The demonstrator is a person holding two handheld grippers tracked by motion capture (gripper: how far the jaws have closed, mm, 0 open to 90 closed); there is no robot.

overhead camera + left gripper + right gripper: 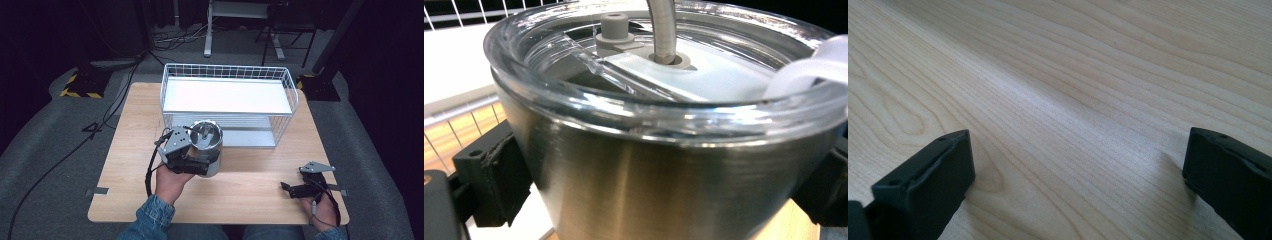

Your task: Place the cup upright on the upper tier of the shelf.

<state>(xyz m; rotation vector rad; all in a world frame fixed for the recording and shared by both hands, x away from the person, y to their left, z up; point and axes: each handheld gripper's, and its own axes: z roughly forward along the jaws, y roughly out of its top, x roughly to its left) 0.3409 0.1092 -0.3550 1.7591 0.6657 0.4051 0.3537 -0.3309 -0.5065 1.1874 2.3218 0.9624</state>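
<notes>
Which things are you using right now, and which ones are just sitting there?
In use:
left gripper, clamped on the cup
steel cup with clear lid and straw
wire rack, right behind the cup, probably where it goes

Just there:
right gripper, open, holding nothing, low over the table
cables on the floor

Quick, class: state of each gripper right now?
Left gripper: closed on the steel tumbler, jaws on either side.
Right gripper: open, holding nothing, over the wooden table.
</notes>
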